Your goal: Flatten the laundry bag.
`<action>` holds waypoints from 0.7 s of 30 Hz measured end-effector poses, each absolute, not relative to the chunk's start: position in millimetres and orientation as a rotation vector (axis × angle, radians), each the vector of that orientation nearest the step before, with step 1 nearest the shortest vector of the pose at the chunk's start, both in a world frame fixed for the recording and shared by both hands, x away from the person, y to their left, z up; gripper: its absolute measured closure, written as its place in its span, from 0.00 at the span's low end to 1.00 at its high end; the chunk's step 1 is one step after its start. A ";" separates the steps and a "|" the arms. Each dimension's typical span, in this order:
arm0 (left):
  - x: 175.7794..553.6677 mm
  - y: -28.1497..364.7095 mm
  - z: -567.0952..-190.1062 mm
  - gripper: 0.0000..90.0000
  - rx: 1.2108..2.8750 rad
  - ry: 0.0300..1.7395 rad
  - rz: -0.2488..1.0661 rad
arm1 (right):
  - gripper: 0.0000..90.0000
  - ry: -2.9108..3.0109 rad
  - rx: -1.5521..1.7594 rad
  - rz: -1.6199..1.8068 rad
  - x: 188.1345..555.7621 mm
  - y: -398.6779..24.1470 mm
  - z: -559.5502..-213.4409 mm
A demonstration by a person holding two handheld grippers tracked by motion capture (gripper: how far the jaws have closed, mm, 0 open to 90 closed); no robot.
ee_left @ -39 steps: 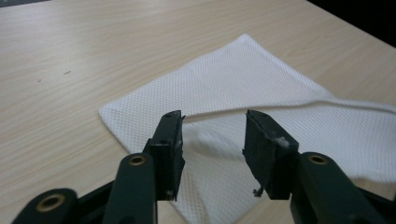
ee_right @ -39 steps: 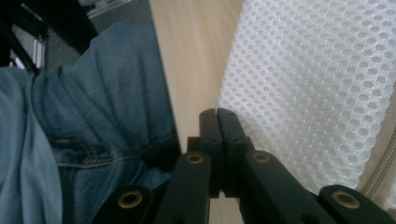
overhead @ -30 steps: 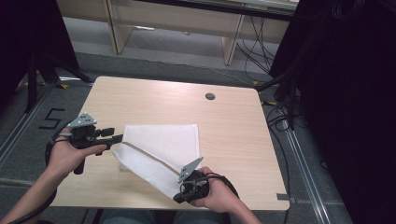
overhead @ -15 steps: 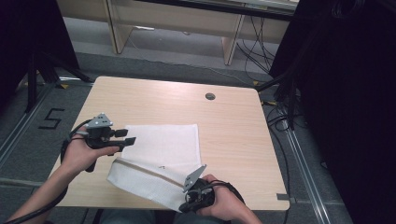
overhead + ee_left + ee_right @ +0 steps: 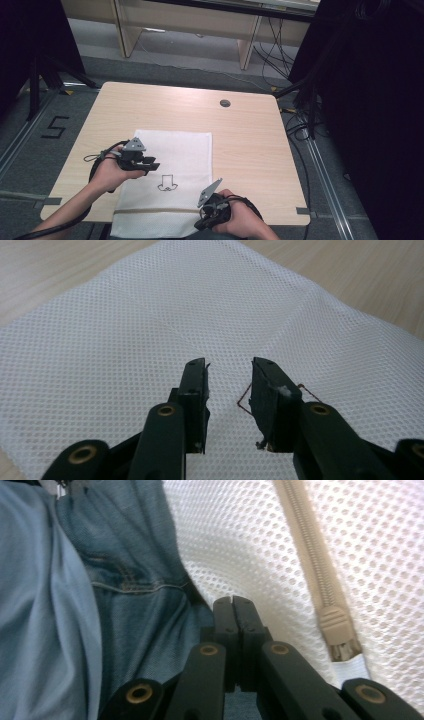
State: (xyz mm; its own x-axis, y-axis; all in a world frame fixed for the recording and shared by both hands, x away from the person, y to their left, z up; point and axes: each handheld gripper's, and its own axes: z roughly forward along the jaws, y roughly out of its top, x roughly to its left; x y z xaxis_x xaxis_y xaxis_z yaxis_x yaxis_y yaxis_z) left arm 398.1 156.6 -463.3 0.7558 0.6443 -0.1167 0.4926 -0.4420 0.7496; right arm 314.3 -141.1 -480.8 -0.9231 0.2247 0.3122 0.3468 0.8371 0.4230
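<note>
A white mesh bag [image 5: 175, 150] lies flat on the wooden table [image 5: 250, 135], its beige zipper [image 5: 150, 211] along the near edge. A small black drawing [image 5: 167, 182] marks its middle. My left gripper [image 5: 152, 165] hovers low over the bag's left part. In the left gripper view its jaws [image 5: 229, 367] stand open over the mesh [image 5: 150, 315]; they have just been closing, with nothing between them. My right gripper [image 5: 202, 222] is at the bag's near right corner. Its jaws [image 5: 232, 600] are shut, and the mesh edge [image 5: 240, 540] runs into their tips beside the zipper pull [image 5: 337, 625].
A round cable hole [image 5: 225, 103] sits in the table's far right part. The bag's near end hangs over the front edge above the person's blue jeans [image 5: 125, 580]. Bare wood lies to the right of the bag and behind it.
The bag was folded diagonally; now it lies spread flat. My left gripper has moved right and down, from the bag's left edge to over the bag. The right gripper has stayed put.
</note>
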 end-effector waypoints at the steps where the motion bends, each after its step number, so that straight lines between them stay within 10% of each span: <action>1: 397.9 156.1 -463.8 0.75 2.137 0.839 0.238 | 1.00 -2.773 -0.446 -0.708 315.5 -140.6 -480.6; 12: 385.2 148.0 -485.0 0.76 2.243 0.811 0.148 | 0.99 -2.830 -0.482 -0.688 326.5 -132.3 -481.4; 21: 377.9 162.3 -483.5 0.82 2.256 0.828 0.156 | 0.80 -2.749 -0.607 -0.892 331.2 -155.7 -457.2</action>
State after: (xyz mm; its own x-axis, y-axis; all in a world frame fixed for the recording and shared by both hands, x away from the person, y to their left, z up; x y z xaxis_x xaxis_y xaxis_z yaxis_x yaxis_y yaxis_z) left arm 377.9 162.3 -483.5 0.7869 0.6045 -0.1241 0.5177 -0.5371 0.6659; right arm 331.2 -155.7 -457.2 -0.8985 0.3228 0.2975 0.4359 0.7355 0.5187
